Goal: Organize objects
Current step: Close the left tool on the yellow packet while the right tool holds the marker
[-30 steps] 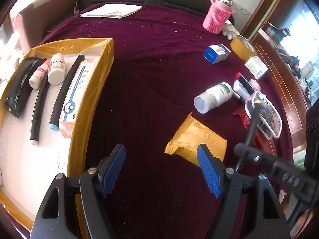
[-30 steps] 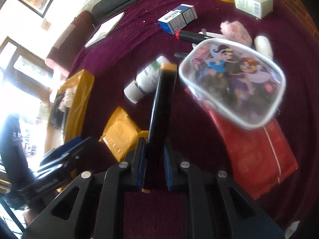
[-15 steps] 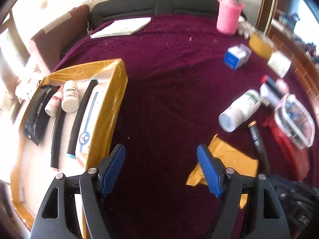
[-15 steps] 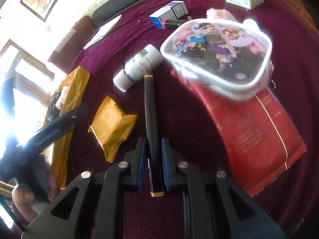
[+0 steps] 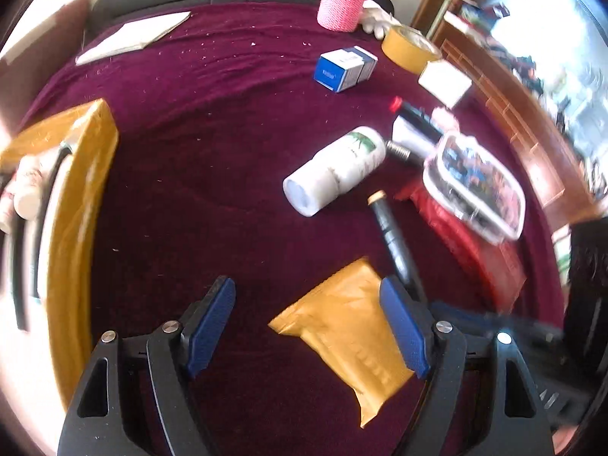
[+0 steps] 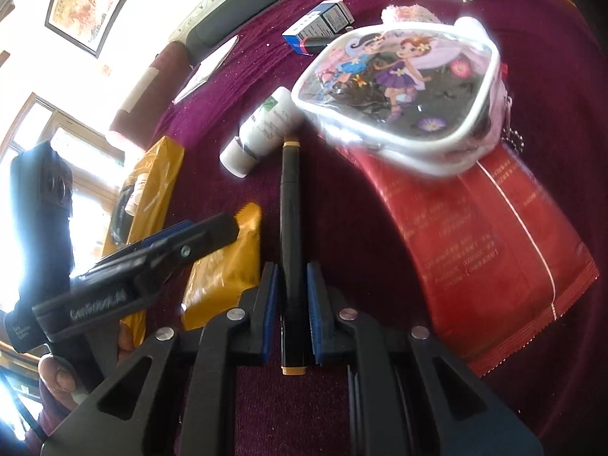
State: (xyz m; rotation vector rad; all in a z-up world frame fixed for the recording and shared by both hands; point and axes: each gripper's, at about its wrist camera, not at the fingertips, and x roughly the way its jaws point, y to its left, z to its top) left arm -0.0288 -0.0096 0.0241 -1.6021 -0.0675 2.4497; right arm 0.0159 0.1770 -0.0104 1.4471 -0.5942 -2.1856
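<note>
My left gripper hovers over the maroon cloth, its blue-padded jaws opening. A yellow foil packet lies on the cloth below, mostly under the right finger, and no pad touches it. My right gripper is shut on a black marker with orange ends, which points away along the cloth towards a lying white bottle. In the left wrist view the marker runs up from behind the right finger. The yellow tray with tubes and small bottles sits at the left edge.
A cartoon-printed clear pouch rests on a red packet to the right. Further back are a blue box, a tape roll, a white carton, a pink knitted cup and papers.
The left gripper slid right, over the yellow packet; the tray drifted to the view's left edge. The right gripper brought the marker down from a raised tilt to low over the cloth.
</note>
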